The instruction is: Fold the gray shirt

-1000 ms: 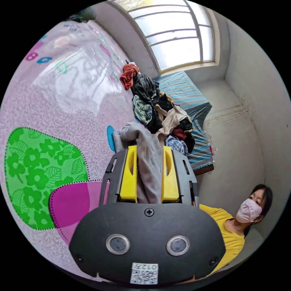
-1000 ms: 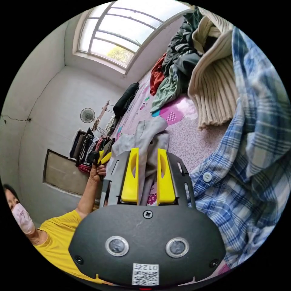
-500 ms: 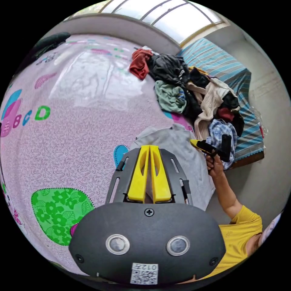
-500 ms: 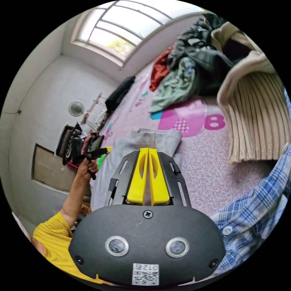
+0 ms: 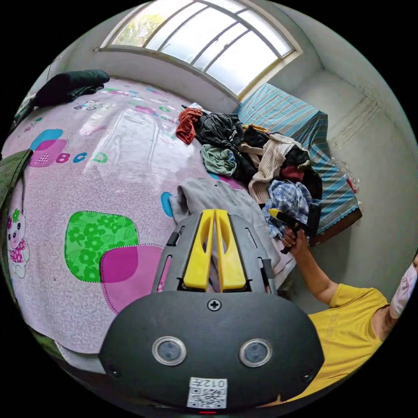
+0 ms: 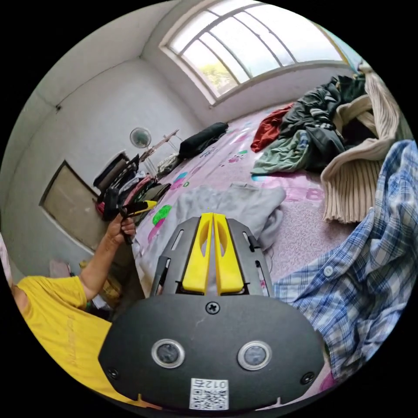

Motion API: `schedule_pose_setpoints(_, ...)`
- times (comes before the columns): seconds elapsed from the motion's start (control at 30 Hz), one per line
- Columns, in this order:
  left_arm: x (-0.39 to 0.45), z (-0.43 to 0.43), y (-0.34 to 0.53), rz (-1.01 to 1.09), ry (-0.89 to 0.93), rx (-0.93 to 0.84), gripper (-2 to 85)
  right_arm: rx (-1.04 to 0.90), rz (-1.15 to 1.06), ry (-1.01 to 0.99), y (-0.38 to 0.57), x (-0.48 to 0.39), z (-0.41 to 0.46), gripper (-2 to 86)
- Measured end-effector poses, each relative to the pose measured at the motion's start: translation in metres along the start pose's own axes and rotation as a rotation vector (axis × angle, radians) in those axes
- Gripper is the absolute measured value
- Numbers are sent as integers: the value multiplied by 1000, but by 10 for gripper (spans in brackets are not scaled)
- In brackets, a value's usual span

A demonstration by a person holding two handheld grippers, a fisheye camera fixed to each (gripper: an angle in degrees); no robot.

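The gray shirt [image 5: 209, 196] lies spread and a little rumpled on the pink patterned bedsheet [image 5: 87, 174], close to the bed's near edge. My left gripper [image 5: 214, 212] hovers over its near part with the yellow jaws shut and no cloth between them. In the right gripper view the shirt [image 6: 235, 204] sits just beyond my right gripper [image 6: 212, 214], which is also shut and empty. A hand holds each gripper above the shirt's side edges: the right gripper [image 5: 272, 211] by the plaid shirt, the left gripper [image 6: 152, 203] off the bed's side.
A heap of mixed clothes [image 5: 252, 148] lies behind the shirt, with a blue plaid shirt [image 6: 361, 244] and a cream ribbed sweater [image 6: 352, 191] nearest. A dark bundle [image 5: 69, 85] sits at the far corner. A person in a yellow top [image 5: 344, 313] stands at the bed's edge.
Both grippers had gray cloth bunched between parted jaws; now both are shut and empty, and the shirt lies spread on the bed. Both hands have drawn back and tilted up.
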State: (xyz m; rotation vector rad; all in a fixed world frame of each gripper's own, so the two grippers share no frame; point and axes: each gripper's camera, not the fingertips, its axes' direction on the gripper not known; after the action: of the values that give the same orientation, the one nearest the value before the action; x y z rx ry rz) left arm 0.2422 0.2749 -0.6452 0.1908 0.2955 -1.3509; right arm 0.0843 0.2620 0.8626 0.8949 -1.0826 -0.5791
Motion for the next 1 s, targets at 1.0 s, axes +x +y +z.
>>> schedule_pose_setpoints(1.0,210,87,152,451,-402,-187,2,-184,-345,344,147,-147,40,3)
